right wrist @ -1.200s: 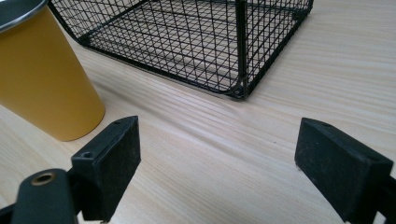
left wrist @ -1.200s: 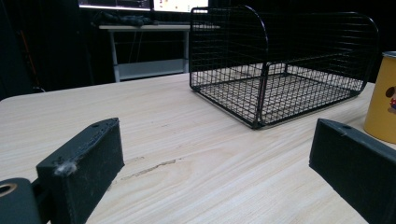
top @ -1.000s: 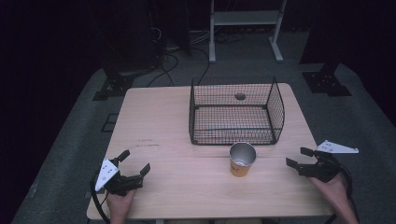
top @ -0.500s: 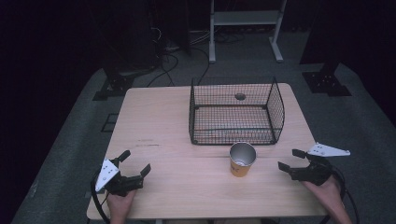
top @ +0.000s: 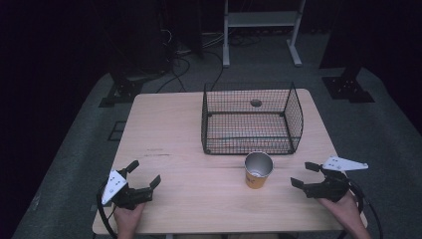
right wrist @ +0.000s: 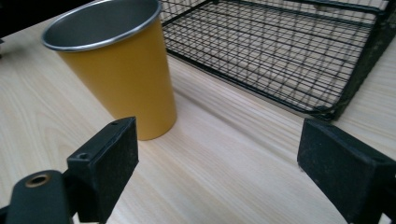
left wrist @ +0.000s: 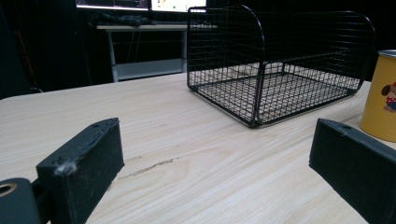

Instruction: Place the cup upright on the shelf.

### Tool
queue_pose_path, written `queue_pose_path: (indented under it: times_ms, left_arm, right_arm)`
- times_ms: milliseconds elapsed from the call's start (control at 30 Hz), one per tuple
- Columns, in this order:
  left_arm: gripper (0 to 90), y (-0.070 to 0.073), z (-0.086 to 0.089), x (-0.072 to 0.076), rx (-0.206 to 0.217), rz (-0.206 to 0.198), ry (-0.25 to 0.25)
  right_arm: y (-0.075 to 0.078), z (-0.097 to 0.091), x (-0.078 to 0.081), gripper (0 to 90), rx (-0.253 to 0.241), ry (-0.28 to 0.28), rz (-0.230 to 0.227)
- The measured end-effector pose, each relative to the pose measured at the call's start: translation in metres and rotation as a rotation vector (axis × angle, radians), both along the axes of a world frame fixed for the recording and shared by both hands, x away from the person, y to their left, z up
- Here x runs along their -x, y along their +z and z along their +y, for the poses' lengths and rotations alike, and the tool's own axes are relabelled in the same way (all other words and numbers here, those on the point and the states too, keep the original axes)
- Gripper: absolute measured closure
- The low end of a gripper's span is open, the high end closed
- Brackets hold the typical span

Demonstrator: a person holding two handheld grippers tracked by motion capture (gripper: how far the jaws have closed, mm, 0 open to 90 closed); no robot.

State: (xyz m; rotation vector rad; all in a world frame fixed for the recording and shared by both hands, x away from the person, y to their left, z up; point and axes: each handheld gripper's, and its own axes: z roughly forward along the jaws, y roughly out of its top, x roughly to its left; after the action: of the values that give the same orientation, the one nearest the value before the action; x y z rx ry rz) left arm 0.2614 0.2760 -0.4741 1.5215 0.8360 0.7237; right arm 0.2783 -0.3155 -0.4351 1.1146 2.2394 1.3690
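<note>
High view is showing the table (top: pixel 164 134) from above, with the person's hands coming in at the near edge. At the near left, the left gripper (top: pixel 146 174) is resting low over the wood, its jaws standing wide apart and holding nothing. In the left gripper view, bare wood is lying between the jaws, and the basket (left wrist: pixel 285 70) is standing farther off. In the high view, the wire basket (top: pixel 249 122) is sitting at the far middle of the table. The yellow cup (top: pixel 258 170) is standing upright just near of the basket, between the two grippers. At the near right, the right gripper (top: pixel 304 174) is pointing left toward the cup, jaws spread wide, gripping nothing. In the right gripper view, the cup (right wrist: pixel 119 65) is standing near the left jaw, not touching it.
</note>
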Motion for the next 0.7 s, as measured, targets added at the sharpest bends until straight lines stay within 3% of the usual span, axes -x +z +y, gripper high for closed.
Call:
queue_pose_path:
  times_ms: [700]
  left_arm:
    - [2.3, 0.0, 0.0, 0.0, 0.001, -0.002, 0.0]
  right_arm:
    - [0.002, 0.038, 0.014, 8.1, 0.03, 0.103, -0.022]
